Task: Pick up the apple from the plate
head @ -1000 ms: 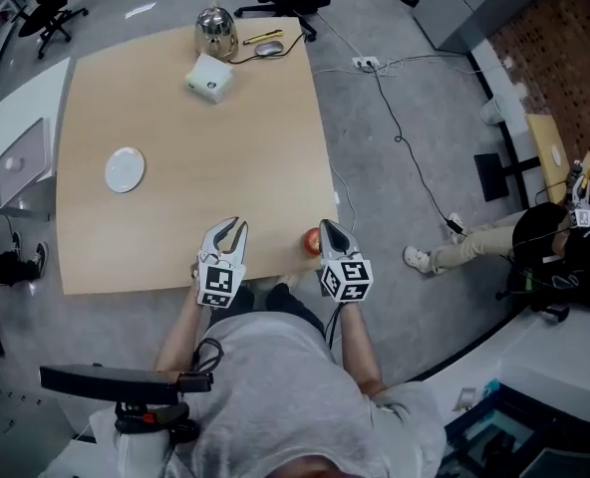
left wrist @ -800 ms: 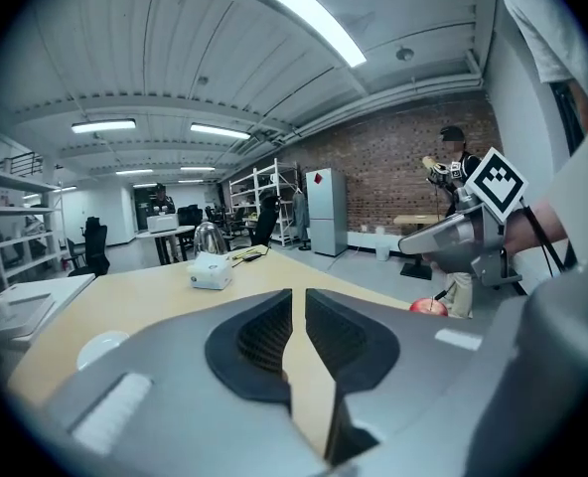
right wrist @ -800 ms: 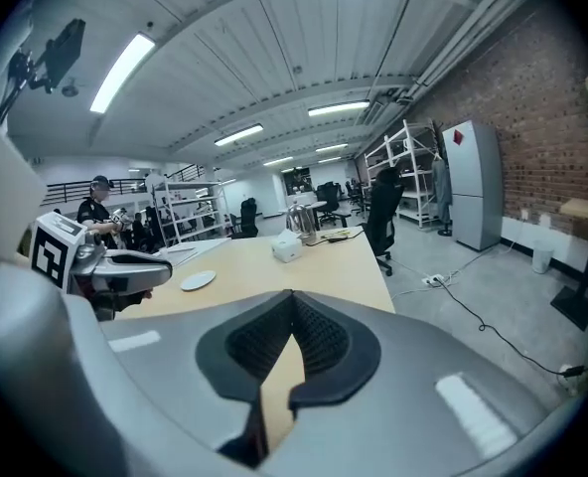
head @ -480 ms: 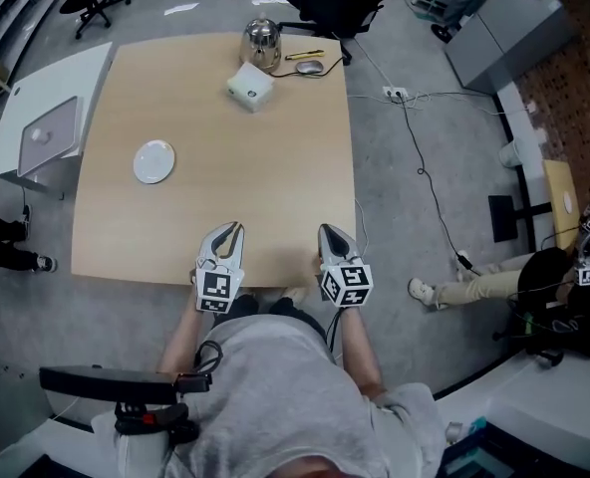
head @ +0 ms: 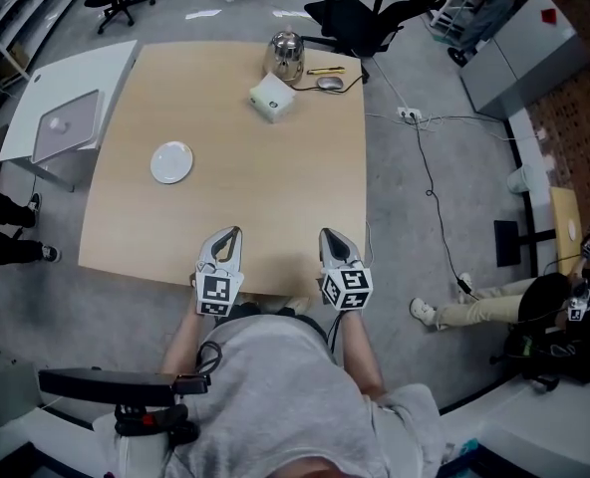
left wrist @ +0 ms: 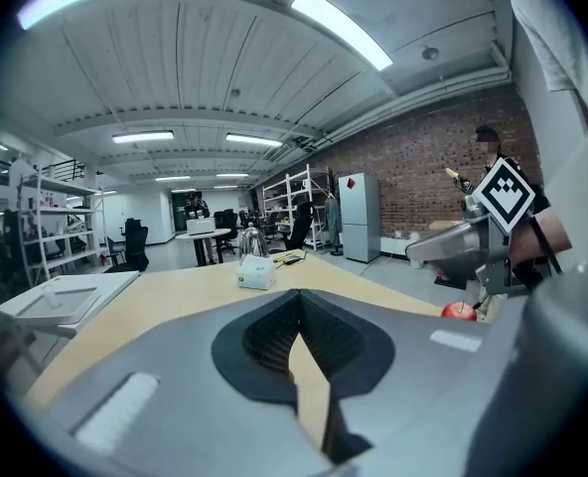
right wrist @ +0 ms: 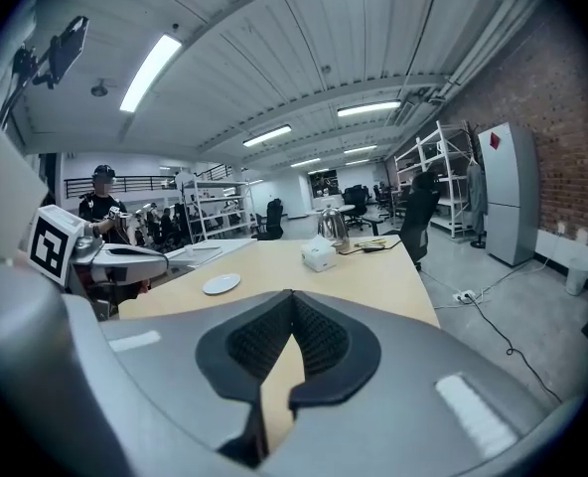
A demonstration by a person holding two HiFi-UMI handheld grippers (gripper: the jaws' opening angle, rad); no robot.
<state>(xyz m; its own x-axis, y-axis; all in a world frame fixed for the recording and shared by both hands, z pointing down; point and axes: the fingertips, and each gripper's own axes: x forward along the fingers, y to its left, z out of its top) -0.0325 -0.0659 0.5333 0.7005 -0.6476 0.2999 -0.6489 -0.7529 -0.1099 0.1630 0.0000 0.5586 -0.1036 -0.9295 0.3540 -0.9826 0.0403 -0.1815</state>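
Observation:
The white plate (head: 171, 161) lies bare on the left part of the wooden table (head: 275, 187); it also shows small in the right gripper view (right wrist: 220, 284). The red apple (left wrist: 459, 311) appears only in the left gripper view, low by the table's near edge under my right gripper (left wrist: 418, 251); the head view hides it. My left gripper (head: 225, 239) hovers over the near edge, its jaws closing until the tips meet on nothing. My right gripper (head: 332, 239) hovers beside it, shut and empty. Both are far from the plate.
A steel kettle (head: 286, 60), a white box (head: 273, 98), a mouse (head: 329, 83) and a yellow pen stand at the table's far end. A white side table (head: 66, 122) adjoins the left. Office chairs (head: 360, 13), floor cables (head: 425, 167) and a seated person (head: 564, 327) surround it.
Both grippers drew back toward the table's near edge and rose a little. The apple, seen beside the right gripper a second ago, is now hidden in the head view. The left jaws closed.

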